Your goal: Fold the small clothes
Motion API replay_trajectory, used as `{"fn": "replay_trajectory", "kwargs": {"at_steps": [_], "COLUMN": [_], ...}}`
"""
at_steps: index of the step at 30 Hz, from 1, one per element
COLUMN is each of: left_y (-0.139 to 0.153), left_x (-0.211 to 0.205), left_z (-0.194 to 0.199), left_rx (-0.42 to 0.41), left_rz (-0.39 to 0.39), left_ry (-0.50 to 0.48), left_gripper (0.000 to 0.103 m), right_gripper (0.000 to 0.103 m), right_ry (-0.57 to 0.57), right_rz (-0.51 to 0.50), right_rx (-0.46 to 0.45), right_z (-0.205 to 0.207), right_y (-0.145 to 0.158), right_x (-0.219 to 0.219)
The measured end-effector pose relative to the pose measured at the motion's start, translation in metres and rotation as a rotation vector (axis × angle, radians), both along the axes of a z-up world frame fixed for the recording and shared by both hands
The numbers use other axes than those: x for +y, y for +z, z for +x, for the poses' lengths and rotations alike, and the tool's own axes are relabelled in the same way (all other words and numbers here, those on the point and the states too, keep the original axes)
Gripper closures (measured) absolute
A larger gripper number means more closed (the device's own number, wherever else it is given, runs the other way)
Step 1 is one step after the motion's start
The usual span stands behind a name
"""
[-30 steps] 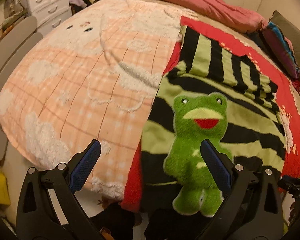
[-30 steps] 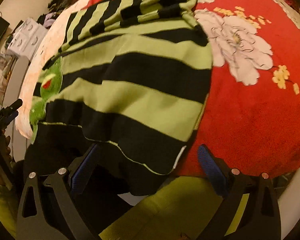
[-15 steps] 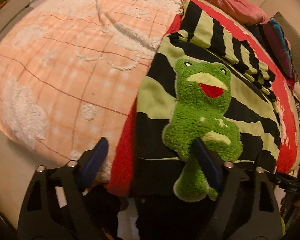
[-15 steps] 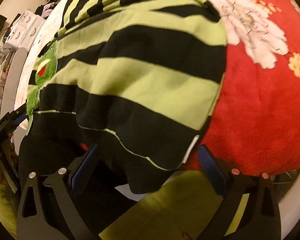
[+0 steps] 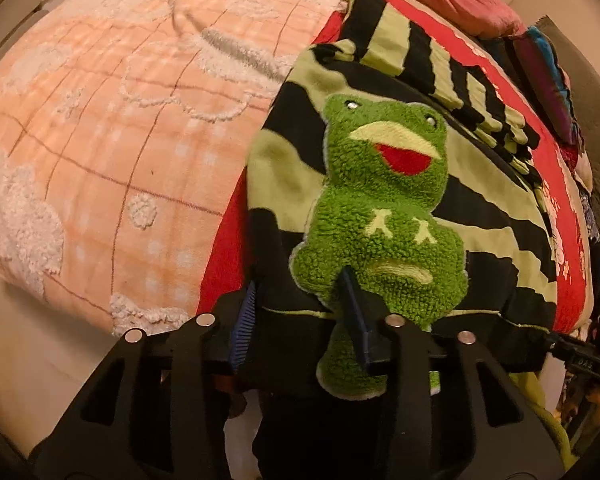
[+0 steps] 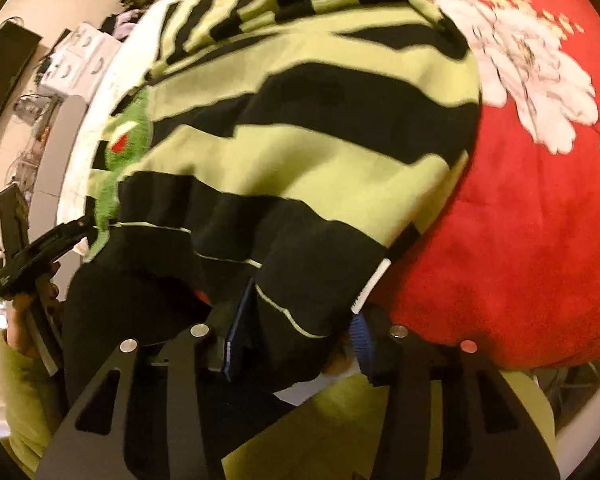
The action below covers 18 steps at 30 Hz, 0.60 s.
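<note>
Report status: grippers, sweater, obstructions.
Left gripper, right gripper: jaws just closing around hem. Striped frog sweater flat on red blanket. Nothing in the way.

Warm light; bed point(image 5: 100, 184) with peach blanket; white drawers point(image 6: 76, 60) by the wall.

The striped sweater point(image 5: 496, 196) is soft matt knit, its frog patch point(image 5: 384, 220) nubbly green fleece. The peach blanket point(image 5: 112, 128) is plush with tufted white patches; the red blanket point(image 6: 512, 248) is velvety. The tongs' arms are matt black plastic with shiny metal screws.
</note>
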State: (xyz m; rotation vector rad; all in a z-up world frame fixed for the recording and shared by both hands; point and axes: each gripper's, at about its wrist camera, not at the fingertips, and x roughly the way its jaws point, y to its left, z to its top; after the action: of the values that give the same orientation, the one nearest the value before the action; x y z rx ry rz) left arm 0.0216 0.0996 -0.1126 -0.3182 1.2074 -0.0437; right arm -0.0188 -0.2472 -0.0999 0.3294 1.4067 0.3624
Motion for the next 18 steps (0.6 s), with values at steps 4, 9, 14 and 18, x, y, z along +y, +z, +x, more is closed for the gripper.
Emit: {"fn": "replay_trajectory", "kwargs": {"at_steps": [4,9,14,18], "left_y": [-0.004,-0.001,0.016,0.041], "left_x": [0.004,0.006,0.011,0.010], "left_z": [0.000,0.001,-0.001,-0.001], "left_rx": [0.006,-0.013,-0.069,-0.134], "left_rz": [-0.031,-0.084,-0.121,-0.155], "left_ry": [0.018,0.019,0.027,0.012], "left_gripper": [0.068,0.095,0.096,0.096], "right_gripper": [0.038,0.060,0.087,0.089], "right_ry": [-0.026,-0.027,-0.055,-0.055], "right_rz": [0.030,0.062,0.187,0.275], "right_rx": [0.062,0.062,0.021,-0.062], "right_z": [0.003,0.004,0.004,0.008], "right_y": [-0.014,-0.017,0.000,0.027], "right_x": [-0.003,-0.015,-0.035,-0.044]}}
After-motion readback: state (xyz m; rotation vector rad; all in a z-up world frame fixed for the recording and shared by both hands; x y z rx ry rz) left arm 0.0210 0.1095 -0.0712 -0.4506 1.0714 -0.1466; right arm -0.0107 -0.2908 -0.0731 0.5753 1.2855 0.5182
